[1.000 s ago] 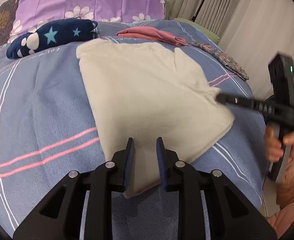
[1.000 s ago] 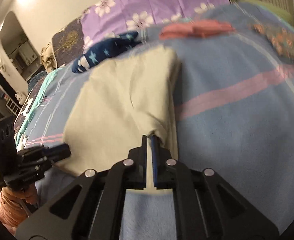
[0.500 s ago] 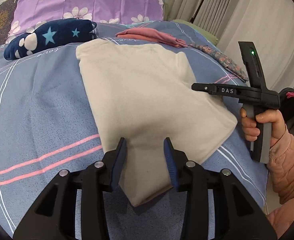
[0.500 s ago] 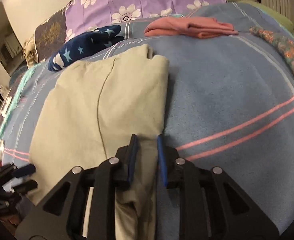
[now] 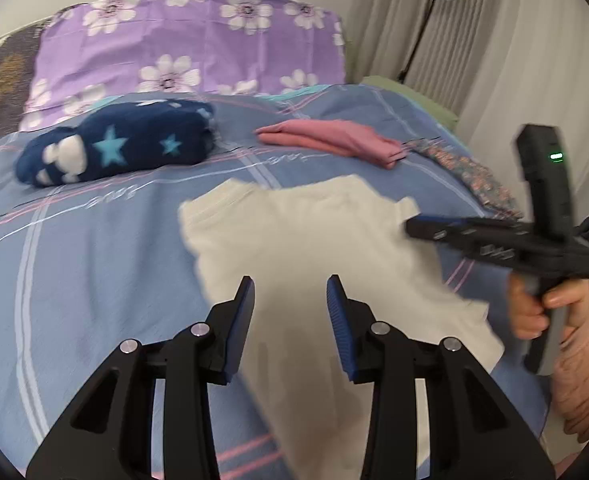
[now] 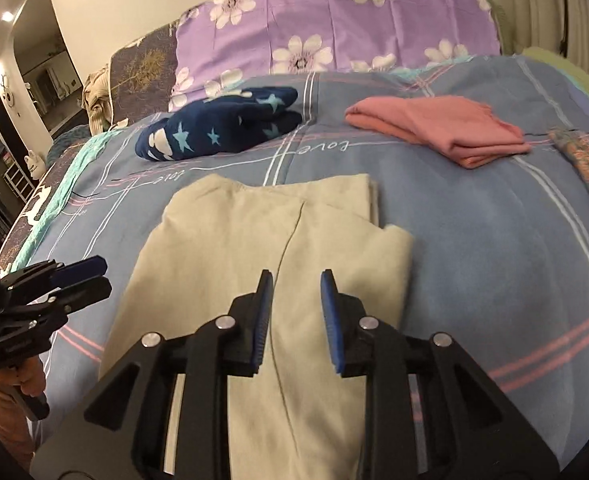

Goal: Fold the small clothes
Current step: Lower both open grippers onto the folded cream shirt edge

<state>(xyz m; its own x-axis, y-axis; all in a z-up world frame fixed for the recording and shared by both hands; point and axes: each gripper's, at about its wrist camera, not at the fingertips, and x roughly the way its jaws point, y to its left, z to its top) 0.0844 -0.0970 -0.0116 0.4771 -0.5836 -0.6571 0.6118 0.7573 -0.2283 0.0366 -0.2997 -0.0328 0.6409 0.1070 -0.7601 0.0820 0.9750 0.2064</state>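
Cream cotton, a small garment [image 6: 254,264] folded in on itself, lies flat on the blue checked bedspread [image 6: 474,240] with nothing pinching it. A second ago the right gripper [image 6: 296,312] was clamped on its near right edge and the left gripper [image 5: 290,320] straddled its near corner; since then both have let go, drawn back and lifted clear, their jaws having just been opening, and the fingers of each are now spread with only air between them. That reads as one fold laid down, with a further fold or a next garment to come. By count: two grippers, one cream piece in work, one folded pink garment [image 6: 442,128] and one rolled navy star-print piece [image 6: 218,128] beyond it. A floral item [image 6: 586,168] at the right edge may be a fourth garment, though too little of it shows.
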